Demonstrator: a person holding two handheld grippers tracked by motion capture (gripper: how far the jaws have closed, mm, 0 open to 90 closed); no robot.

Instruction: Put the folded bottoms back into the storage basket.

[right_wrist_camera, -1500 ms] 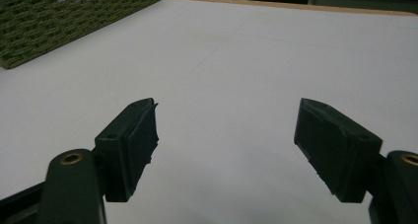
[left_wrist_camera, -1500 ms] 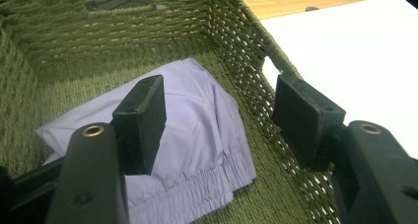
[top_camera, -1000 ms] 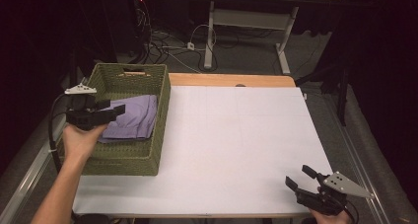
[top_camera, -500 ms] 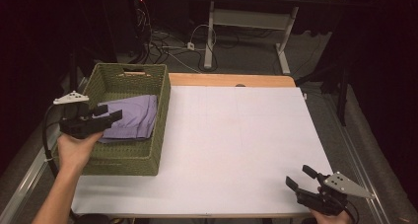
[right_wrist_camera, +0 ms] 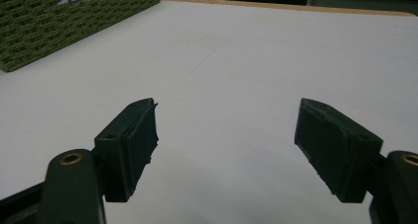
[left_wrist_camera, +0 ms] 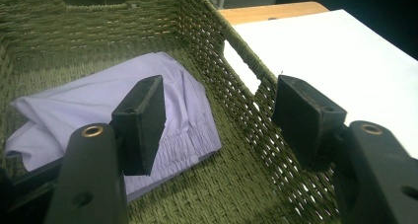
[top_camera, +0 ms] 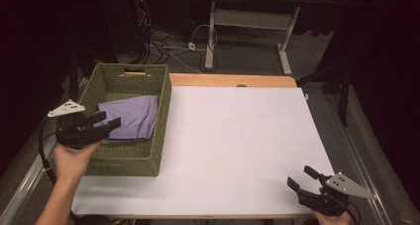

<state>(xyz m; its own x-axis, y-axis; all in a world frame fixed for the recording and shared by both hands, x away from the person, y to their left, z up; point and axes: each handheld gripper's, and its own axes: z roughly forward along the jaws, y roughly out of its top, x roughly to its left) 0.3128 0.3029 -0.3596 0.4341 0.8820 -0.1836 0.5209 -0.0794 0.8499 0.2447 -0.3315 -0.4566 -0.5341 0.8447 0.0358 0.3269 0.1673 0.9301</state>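
I have the left gripper (top_camera: 110,122) over the near left part of the basket (top_camera: 159,136), jaws spread wide and holding nothing. In the left gripper view one pad (left_wrist_camera: 140,123) hangs above the purple cloth (left_wrist_camera: 108,103) without touching it, and the other pad (left_wrist_camera: 305,118) sits out over the basket's right wall, so the jaws straddle that wall from above. The cloth (top_camera: 130,117) lies folded and a little rumpled on the basket floor, reaching toward the right wall, with bare woven floor around its far and near sides.

My right gripper (top_camera: 303,179) is at the near right corner of the table (top_camera: 237,136), also released, jaws wide apart and empty. In the right gripper view its pads (right_wrist_camera: 129,145) hover just over the white table top (right_wrist_camera: 236,61); I cannot tell whether they touch it.

The basket stands at the table's left edge, its far wall with a handle slot. To its right the white surface runs open all the way to the right edge, with a strip of bare wood (top_camera: 228,80) along the far edge. The two grippers are well apart, with that open stretch between them.
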